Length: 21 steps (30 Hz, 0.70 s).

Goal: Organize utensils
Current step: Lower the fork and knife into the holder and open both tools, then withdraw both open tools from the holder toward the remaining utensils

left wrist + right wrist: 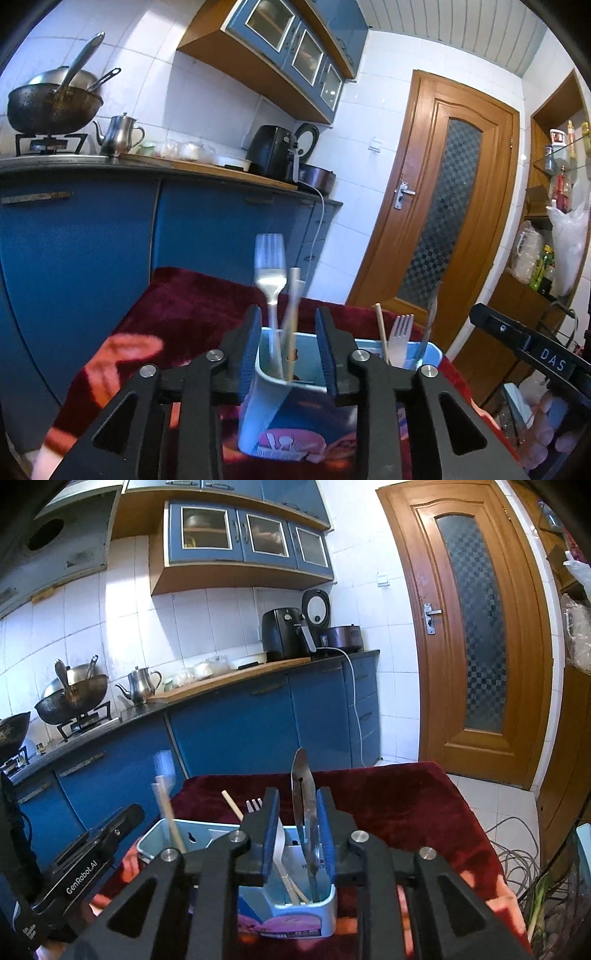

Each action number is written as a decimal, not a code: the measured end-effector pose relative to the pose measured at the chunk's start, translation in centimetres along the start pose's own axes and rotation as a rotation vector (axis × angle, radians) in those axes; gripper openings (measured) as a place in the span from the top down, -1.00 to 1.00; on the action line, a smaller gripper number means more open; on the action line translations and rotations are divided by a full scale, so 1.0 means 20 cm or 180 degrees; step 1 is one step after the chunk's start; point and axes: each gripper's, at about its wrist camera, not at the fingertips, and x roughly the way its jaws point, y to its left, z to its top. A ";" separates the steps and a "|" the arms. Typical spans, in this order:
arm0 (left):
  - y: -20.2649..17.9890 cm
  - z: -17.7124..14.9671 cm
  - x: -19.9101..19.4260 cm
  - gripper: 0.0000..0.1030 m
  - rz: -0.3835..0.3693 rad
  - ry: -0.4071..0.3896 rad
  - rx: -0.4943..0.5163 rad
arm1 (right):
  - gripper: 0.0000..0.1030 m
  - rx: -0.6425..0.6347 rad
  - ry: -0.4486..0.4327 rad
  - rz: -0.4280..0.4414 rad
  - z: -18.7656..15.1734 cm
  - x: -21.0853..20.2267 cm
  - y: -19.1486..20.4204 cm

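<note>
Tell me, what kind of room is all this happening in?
A home kitchen, most likely. A wok sits on a gas stove beside a metal teapot, an air fryer stands on the counter, and blue wall cabinets hang above.

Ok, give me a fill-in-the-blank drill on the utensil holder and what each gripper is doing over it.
1. The light blue utensil holder stands on a dark ____ cloth.
2. Between the fingers of the left gripper a metal ____ stands tines up in the holder.
3. Between the fingers of the right gripper stands the blade of a ____.
4. On the counter, the steel teapot sits beside a stove that carries a dark ____.

Missing words: red; fork; knife; wok
</note>
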 end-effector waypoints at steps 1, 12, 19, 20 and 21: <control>0.00 0.00 -0.01 0.36 0.0001 0.0010 0.0003 | 0.48 0.0007 -0.0005 0.0009 0.00 -0.01 0.00; 0.00 -0.04 -0.22 0.31 0.0025 0.0254 0.0052 | 0.38 0.0183 -0.0002 0.0067 -0.09 -0.25 -0.04; -0.02 -0.11 -0.34 0.30 0.0075 0.0424 0.0125 | 0.32 0.0218 0.0092 0.0051 -0.20 -0.39 -0.05; -0.02 -0.11 -0.35 0.29 0.0081 0.0448 0.0129 | 0.31 0.0218 0.0106 0.0046 -0.21 -0.40 -0.06; -0.02 -0.13 -0.36 0.28 0.0091 0.0483 0.0132 | 0.30 0.0220 0.0139 0.0042 -0.24 -0.41 -0.06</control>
